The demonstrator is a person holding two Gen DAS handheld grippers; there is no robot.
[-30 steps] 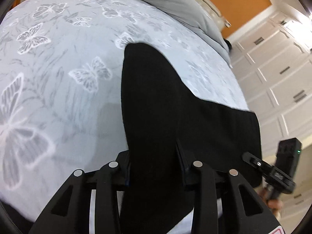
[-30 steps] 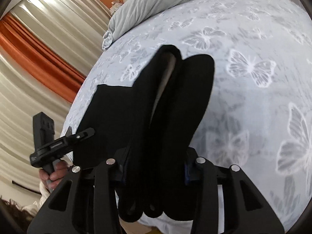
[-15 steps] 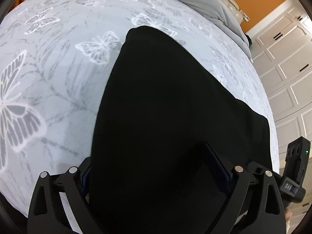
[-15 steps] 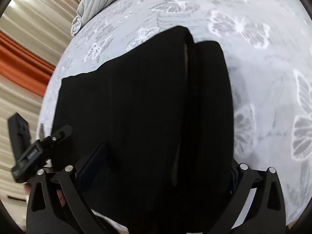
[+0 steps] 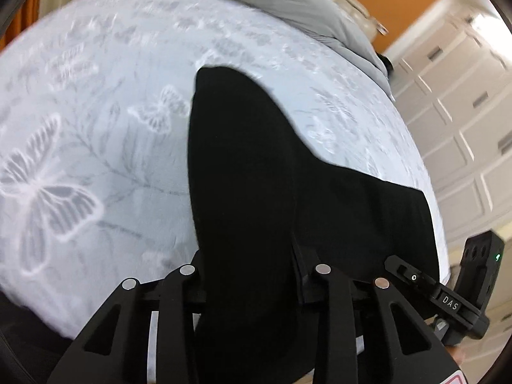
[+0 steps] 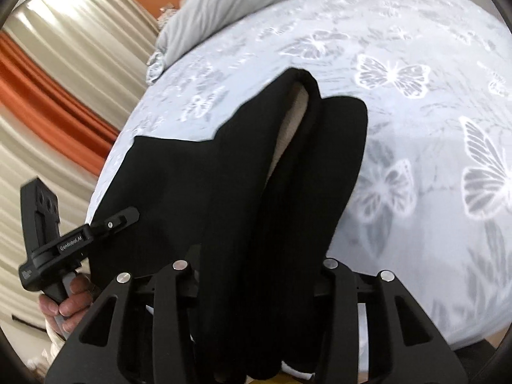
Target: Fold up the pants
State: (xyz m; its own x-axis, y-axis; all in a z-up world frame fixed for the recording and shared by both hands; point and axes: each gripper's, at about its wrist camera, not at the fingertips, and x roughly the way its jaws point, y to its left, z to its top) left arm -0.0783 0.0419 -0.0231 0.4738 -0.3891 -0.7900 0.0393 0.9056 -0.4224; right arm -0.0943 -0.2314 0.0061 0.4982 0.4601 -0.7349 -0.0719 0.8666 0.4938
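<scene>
now both jaws closing again vs half sec ago, left gripper [image 5: 248, 275] & right gripper [image 6: 256, 265] bunching black pants [image 5: 243, 176]

- Both views are bright with soft, even daylight.
- The pale curtain [image 6: 64, 41] glows at the upper left of the right wrist view.
- The black pants [image 5: 256, 176] lose all fabric detail.
- Motion blur smears the butterfly bedspread [image 5: 96, 112].
- Fisheye bending curves its edges, with dark corners.

Black pants [image 5: 256, 176], bunched, raised off bedspread [image 5: 96, 128]
</scene>
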